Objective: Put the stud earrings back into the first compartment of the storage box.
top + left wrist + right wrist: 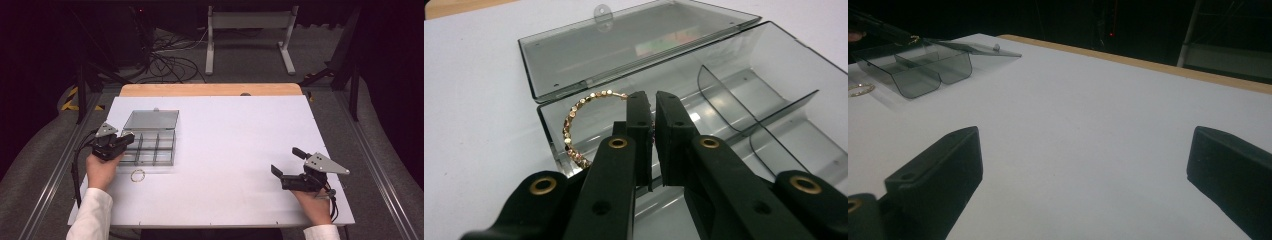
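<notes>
A smoky clear compartment box (pixel 155 147) lies at the table's left with its lid (pixel 151 120) folded back. My left gripper (pixel 128 138) hangs over the box's left end. In the left gripper view its jaws are shut (pixel 654 107) on a gold beaded bracelet (pixel 573 125), which stands upright over the end compartment of the box (pixel 774 100). A second gold bracelet (pixel 138 175) lies flat on the table just in front of the box. My right gripper (pixel 287 161) rests near the front right, jaws wide apart (pixel 1083 150) with nothing between them.
The white tabletop (pixel 235 130) has a wooden strip (pixel 210 89) along its far edge. Dividers (pixel 724 100) split the box into several compartments. From the right gripper view, the box (pixel 923 65) and the loose bracelet (pixel 860 89) sit far off to the left.
</notes>
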### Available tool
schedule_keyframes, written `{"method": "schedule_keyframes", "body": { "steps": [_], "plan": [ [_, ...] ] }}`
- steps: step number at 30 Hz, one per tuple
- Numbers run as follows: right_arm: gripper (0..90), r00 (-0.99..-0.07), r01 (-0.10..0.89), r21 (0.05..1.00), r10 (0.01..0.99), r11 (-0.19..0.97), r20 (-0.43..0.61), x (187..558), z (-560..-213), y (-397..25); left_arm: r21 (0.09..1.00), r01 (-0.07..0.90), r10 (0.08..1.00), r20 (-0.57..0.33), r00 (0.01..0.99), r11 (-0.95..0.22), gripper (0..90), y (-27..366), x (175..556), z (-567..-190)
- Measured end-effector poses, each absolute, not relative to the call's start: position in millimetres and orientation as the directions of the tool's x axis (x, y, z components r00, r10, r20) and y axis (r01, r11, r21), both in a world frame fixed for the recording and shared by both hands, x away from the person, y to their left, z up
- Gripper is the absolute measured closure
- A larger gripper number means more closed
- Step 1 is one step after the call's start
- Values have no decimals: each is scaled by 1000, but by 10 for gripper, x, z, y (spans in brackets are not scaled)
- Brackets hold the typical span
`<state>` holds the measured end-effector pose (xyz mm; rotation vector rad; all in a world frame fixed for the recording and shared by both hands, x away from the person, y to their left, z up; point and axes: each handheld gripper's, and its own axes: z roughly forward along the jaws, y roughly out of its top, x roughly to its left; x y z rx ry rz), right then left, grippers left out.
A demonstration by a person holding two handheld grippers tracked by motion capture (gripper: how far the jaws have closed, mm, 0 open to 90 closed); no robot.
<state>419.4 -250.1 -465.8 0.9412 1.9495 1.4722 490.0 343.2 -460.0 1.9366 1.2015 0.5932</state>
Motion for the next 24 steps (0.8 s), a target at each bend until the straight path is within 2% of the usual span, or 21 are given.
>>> {"method": "schedule_keyframes", "body": {
  "steps": [6,9,12,19,24],
  "plan": [
    [21,-626,220,961,780,167,8,4196,-4660,-2501,796,548,897,-15,443,-257,843,3403,4923,-4627],
    [21,-627,217,962,779,168,6,4195,-4658,-2505,800,539,896,-5,444,-263,704,3392,4913,-4621],
    [21,-625,216,962,780,167,5,4195,-4656,-2512,805,529,889,-4,458,-269,625,3374,4877,-4592],
    [21,-626,216,962,780,167,5,4196,-4657,-2511,803,508,869,23,495,-311,475,3280,4773,-4539],
    [21,-625,214,963,781,161,8,4191,-4652,-2515,811,497,861,17,509,-310,411,3251,4716,-4513]
  ]
}}
